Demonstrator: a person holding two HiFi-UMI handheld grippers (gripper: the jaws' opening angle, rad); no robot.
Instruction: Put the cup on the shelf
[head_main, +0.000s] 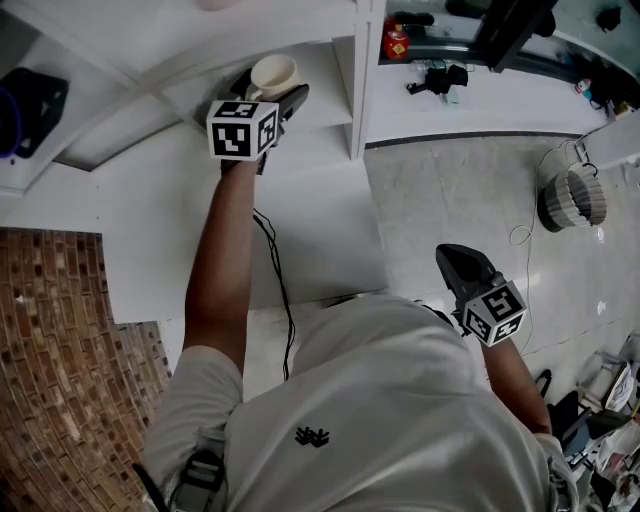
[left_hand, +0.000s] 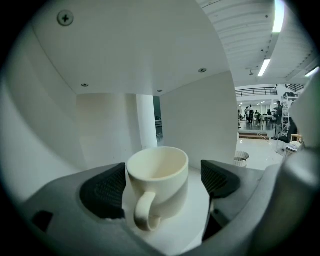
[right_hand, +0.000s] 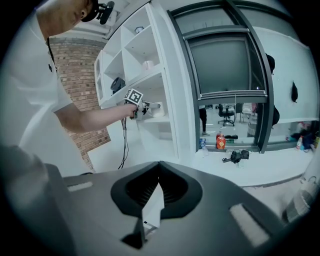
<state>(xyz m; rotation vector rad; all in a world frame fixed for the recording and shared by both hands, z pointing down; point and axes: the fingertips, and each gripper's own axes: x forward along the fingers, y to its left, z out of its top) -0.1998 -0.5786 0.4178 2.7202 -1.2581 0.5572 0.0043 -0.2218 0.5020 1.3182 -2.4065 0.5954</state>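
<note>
Cup (left_hand: 157, 175), cream ceramic, on white shelf board (left_hand: 192, 212): likely light, slick, brittle; grasp across body, where open left gripper (left_hand: 162, 182) straddles; right gripper (right_hand: 159, 192) closed, empty.

The cup (left_hand: 157, 175) looks like smooth cream ceramic with a soft sheen, on a shelf (left_hand: 125, 65) of matt white board with metal screw heads (left_hand: 65, 18). The left gripper (left_hand: 161, 184) is matt grey plastic with black ribbed pads (left_hand: 104, 192). At eight o'clock in the head view the brick wall (head_main: 70, 380) is rough; the T-shirt (head_main: 400, 420) is white cloth.
</note>
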